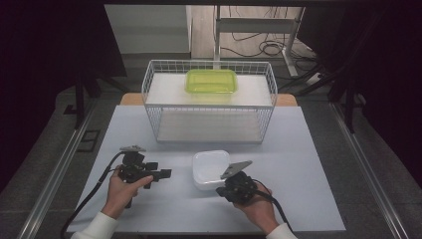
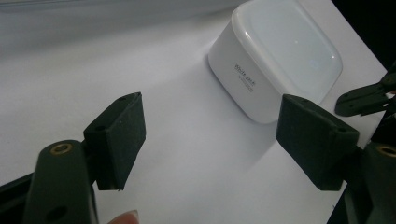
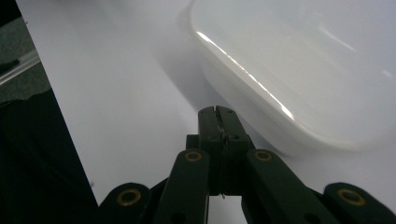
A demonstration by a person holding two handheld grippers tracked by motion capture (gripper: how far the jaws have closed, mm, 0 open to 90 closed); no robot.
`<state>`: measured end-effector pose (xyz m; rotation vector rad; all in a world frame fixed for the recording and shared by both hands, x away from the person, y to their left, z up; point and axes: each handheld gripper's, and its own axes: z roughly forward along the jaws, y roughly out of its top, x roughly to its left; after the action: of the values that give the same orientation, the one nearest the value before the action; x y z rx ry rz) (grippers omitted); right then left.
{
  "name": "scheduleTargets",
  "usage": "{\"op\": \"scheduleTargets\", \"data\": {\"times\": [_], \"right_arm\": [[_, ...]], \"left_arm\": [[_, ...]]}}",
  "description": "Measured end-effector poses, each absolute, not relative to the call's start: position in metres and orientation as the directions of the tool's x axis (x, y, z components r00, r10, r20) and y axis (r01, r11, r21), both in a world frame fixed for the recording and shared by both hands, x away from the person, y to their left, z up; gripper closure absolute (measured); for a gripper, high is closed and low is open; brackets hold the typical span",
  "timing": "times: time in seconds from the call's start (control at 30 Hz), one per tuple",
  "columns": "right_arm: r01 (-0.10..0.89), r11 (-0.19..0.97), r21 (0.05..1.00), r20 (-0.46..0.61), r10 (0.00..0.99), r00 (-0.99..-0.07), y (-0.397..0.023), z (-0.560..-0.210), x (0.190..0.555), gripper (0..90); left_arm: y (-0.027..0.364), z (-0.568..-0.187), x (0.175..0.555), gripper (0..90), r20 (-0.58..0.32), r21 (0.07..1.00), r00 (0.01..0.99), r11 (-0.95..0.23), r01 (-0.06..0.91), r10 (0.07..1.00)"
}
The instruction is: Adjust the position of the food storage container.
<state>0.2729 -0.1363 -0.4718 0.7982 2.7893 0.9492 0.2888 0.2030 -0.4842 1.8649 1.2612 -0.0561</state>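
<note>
Materials and finishes, table scene

White container (image 1: 210, 169) at table centre: smooth glossy plastic, milky, highlights streaked along lid rim, small grey print on side wall. Green lidded box (image 1: 211, 81) at 12 o'clock: translucent plastic, shiny. Wire basket (image 1: 149, 79) around it: thin white-coated metal mesh, shelf boards inside matt white. Table (image 1: 308, 149): matt, smooth pale sheet; bare wood peeping at far corners. Left gripper (image 2: 210, 140) at 8 o'clock and right gripper (image 3: 218, 116) at 5 o'clock: matt black plastic links, brass-looking pivot pins, dull pads with faint texture. Sleeve (image 1: 97, 226): white cloth, soft knit look.
</note>
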Motion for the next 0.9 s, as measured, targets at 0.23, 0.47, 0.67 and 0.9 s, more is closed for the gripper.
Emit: {"op": "scheduleTargets", "data": {"times": [0.23,0.47,0.67,0.9], "right_arm": [[0.539,0.527,0.657,0.154,0.605,-0.781,-0.182,-0.463,0.281,51.2],[0.598,0.380,0.706,0.243,0.663,-0.708,-0.208,-0.459,0.293,30.1],[0.634,0.282,0.720,0.311,0.686,-0.658,-0.228,-0.458,0.307,24.4],[0.647,0.262,0.716,0.332,0.688,-0.646,-0.233,-0.458,0.311,23.6]], "left_arm": [[0.204,-0.484,0.290,23.8,-0.474,0.614,0.474,-0.107,0.782,0.742],[0.200,-0.485,0.286,23.7,-0.478,0.619,0.488,-0.114,0.777,0.730],[0.202,-0.481,0.281,23.6,-0.461,0.631,0.490,-0.115,0.767,0.739],[0.203,-0.479,0.279,23.3,-0.460,0.639,0.495,-0.113,0.761,0.737]]}}
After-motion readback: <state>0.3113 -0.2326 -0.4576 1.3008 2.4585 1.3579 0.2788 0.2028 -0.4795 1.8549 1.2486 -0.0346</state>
